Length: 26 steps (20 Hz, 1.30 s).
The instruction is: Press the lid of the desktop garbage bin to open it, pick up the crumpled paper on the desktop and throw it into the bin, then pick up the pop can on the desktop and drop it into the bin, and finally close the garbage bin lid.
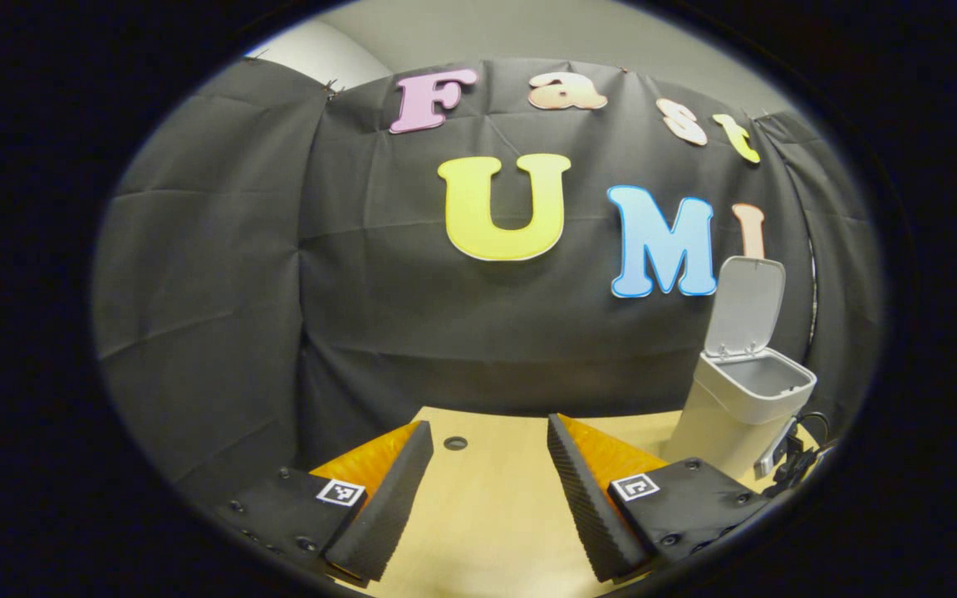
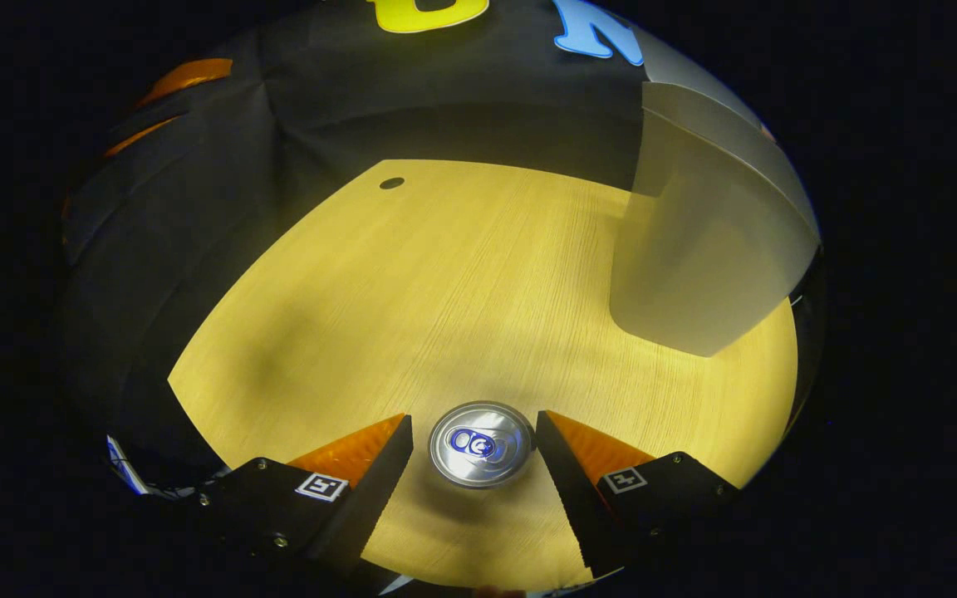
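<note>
The pop can (image 2: 481, 444) stands upright on the wooden desktop (image 2: 445, 282), seen from above with its silver top and tab. My right gripper (image 2: 473, 422) hangs over it, open, with a finger on each side of the can; the right finger sits close against the rim and a small gap shows on the left. The pale garbage bin (image 1: 743, 403) stands at the right with its lid (image 1: 748, 303) raised; its side wall (image 2: 694, 249) looms close in the right gripper view. My left gripper (image 1: 488, 428) hovers low over the desktop (image 1: 487, 515), open, with nothing between its fingers.
A small round hole (image 1: 455, 443) marks the desktop near its back edge, also seen as a dark hole (image 2: 392, 183) in the right gripper view. Black cloth walls close off the back and left. A dark cable and device (image 1: 794, 457) lie beside the bin's base.
</note>
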Each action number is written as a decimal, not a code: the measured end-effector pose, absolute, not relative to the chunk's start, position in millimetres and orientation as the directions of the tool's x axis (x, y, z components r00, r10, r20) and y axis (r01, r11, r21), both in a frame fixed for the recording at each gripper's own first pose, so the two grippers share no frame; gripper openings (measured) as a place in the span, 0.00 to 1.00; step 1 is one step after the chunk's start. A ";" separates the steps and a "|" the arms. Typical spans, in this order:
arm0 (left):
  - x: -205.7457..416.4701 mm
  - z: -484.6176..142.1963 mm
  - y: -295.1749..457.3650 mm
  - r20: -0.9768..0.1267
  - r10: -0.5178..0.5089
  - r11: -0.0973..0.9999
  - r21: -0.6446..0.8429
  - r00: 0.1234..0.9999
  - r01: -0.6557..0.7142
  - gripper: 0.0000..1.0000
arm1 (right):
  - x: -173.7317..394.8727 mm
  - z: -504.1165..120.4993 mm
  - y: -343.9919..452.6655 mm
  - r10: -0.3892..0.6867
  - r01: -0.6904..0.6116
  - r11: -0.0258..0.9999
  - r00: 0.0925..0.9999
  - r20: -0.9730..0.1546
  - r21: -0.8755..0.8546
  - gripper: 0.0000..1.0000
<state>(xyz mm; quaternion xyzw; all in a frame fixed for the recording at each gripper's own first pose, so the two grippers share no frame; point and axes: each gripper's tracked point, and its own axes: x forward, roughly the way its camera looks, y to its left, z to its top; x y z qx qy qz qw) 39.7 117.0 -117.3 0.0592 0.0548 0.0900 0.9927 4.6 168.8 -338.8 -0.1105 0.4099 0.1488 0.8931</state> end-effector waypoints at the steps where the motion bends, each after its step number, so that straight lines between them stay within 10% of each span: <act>1: 38.9 -117.8 120.1 -0.101 0.190 0.976 0.127 0.977 -0.177 0.92 | 5.5 -340.8 168.1 0.168 -0.356 0.931 0.615 -0.770 -0.081 0.95; 26: 43.9 -131.1 100.2 -0.148 0.139 0.985 0.124 0.979 -0.121 1.00 | 26.6 -268.2 183.2 0.231 -0.336 0.936 0.811 -0.538 -0.105 0.84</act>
